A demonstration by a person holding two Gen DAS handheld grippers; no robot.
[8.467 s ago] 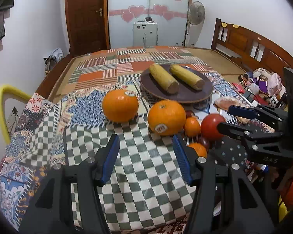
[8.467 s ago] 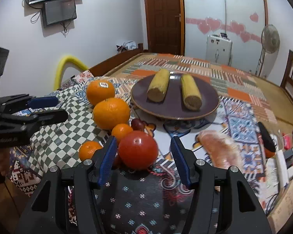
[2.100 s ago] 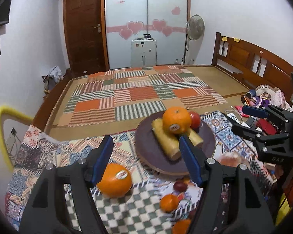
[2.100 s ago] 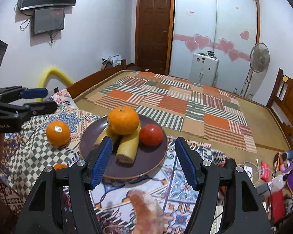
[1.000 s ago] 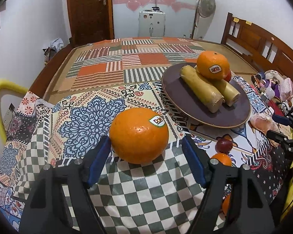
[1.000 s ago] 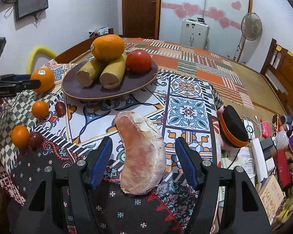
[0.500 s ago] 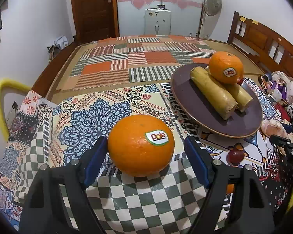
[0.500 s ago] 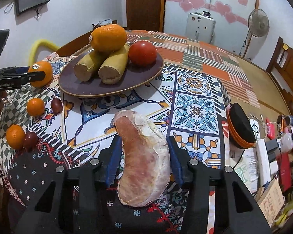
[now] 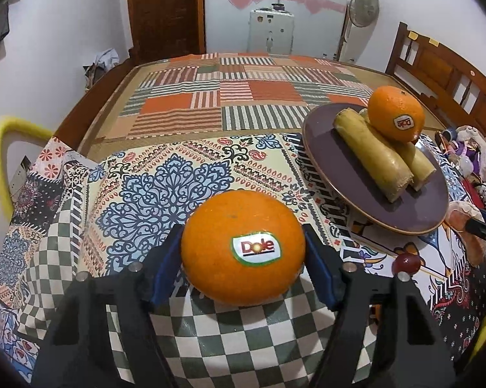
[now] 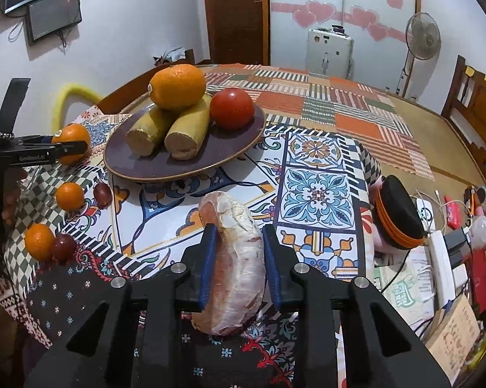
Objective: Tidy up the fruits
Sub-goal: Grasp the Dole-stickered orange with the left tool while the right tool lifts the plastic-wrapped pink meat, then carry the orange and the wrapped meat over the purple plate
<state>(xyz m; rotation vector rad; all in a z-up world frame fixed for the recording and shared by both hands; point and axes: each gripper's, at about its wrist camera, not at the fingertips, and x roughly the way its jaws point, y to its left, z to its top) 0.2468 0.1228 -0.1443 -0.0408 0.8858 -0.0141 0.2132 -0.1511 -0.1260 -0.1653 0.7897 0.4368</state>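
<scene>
Left gripper (image 9: 243, 255): jaws closing, both blue pads against the flanks of the large orange, so it is gripped
Large orange (image 9: 243, 247): between the left pads, resting on the checked part of the cloth (image 9: 243, 349), sticker facing the camera
Plate (image 9: 414, 216): right of the large orange in the left wrist view, well apart from the left pads; dark, round, on the patterned cloth
Plate contents: two corn cobs (image 9: 370, 155) lying side by side, second orange (image 9: 396, 118) perched on top of them, tomato (image 10: 231, 108) beside the cobs
Loose fruit, right wrist view: two small oranges (image 10: 70, 196) and two dark grapes (image 10: 101, 194) on the cloth, left of the plate, untouched by either tool
Right gripper (image 10: 238, 260): jaws closing, both pads pressing the sides of the pale pinkish fruit piece, so it is clamped
Fruit piece (image 10: 236, 258): between the right pads, standing on edge, its lower end near the dark cloth; whether it touches cannot be told
Black pouch (image 10: 396, 213): at the table edge, right of the right gripper, apart from it
</scene>
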